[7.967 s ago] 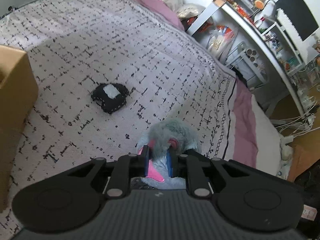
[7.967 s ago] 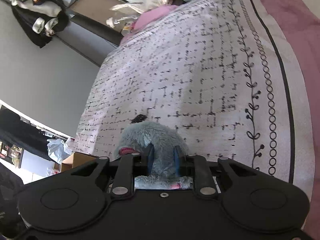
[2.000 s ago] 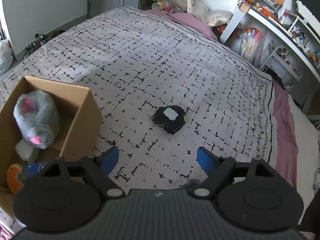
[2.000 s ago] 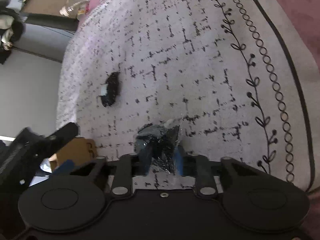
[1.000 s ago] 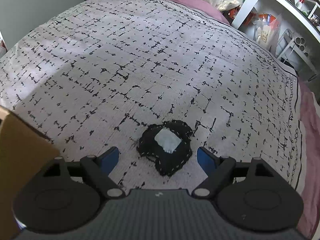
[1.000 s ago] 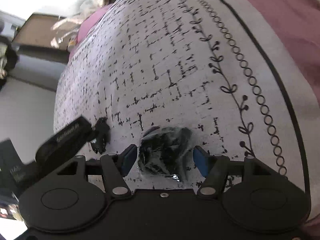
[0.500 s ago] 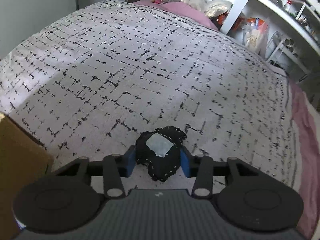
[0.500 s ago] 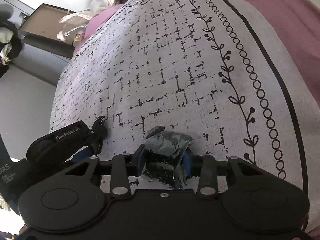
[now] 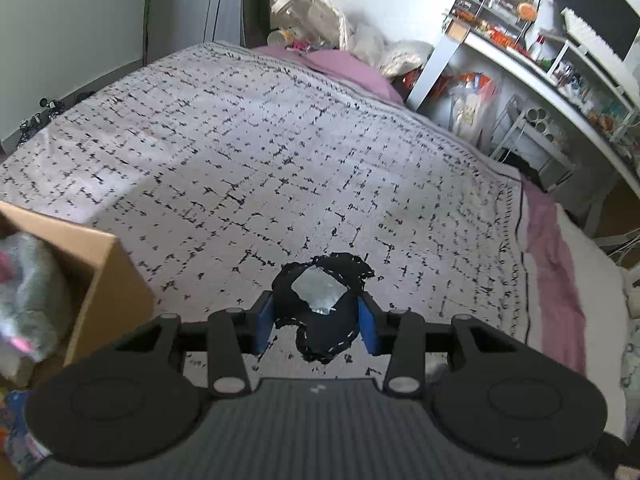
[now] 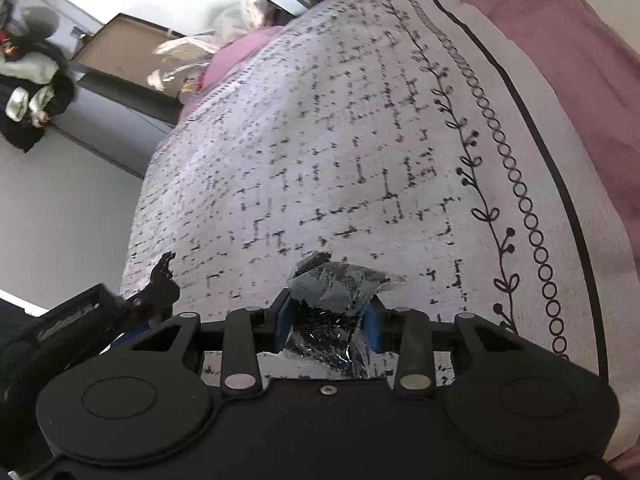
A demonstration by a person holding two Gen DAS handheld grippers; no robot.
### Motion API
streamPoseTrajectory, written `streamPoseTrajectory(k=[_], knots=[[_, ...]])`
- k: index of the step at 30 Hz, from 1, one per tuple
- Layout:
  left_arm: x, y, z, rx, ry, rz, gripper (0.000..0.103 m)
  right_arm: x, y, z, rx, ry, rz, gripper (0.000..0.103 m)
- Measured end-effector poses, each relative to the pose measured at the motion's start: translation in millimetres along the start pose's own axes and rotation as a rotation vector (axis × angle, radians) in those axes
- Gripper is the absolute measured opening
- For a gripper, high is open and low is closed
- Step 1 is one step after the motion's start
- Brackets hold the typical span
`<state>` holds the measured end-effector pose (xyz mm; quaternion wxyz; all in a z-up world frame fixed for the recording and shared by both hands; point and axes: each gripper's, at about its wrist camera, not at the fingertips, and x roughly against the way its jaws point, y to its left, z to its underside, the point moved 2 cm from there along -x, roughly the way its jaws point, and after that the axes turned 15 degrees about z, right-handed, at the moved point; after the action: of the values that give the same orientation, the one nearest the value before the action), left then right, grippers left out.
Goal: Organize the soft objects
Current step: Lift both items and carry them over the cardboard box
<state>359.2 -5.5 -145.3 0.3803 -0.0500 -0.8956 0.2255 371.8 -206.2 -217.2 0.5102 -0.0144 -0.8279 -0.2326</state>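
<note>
My left gripper is shut on a black stitched soft toy with a silvery patch, held above the patterned bedspread. My right gripper is shut on a crinkly dark grey foil-like soft object, just above the bedspread. The left gripper and part of its black toy show at the left of the right wrist view. A cardboard box stands at the left with a grey plush toy inside.
A white desk and shelves with clutter stand beyond the bed's right side. Bags and bottles are piled at the bed's far end. A pink sheet runs along the bed's right edge. Dark clothes hang at the left.
Both grippers closed on their objects and have lifted them off the bedspread. The left view has pulled back, so the box and grey plush show again.
</note>
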Motion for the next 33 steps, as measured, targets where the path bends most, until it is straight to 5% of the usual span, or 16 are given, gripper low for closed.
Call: streamPoseTrajectory(k=[18,33], knots=[[99,23,1,-0.008,-0.069,0.027,0.043,54,38,22,0.205,-0.17,-0.014,0.036],[156,96,6,0.055,-0.132,0.002,0.043,84,62,31,0.274,-0.254,0.002,0.036]])
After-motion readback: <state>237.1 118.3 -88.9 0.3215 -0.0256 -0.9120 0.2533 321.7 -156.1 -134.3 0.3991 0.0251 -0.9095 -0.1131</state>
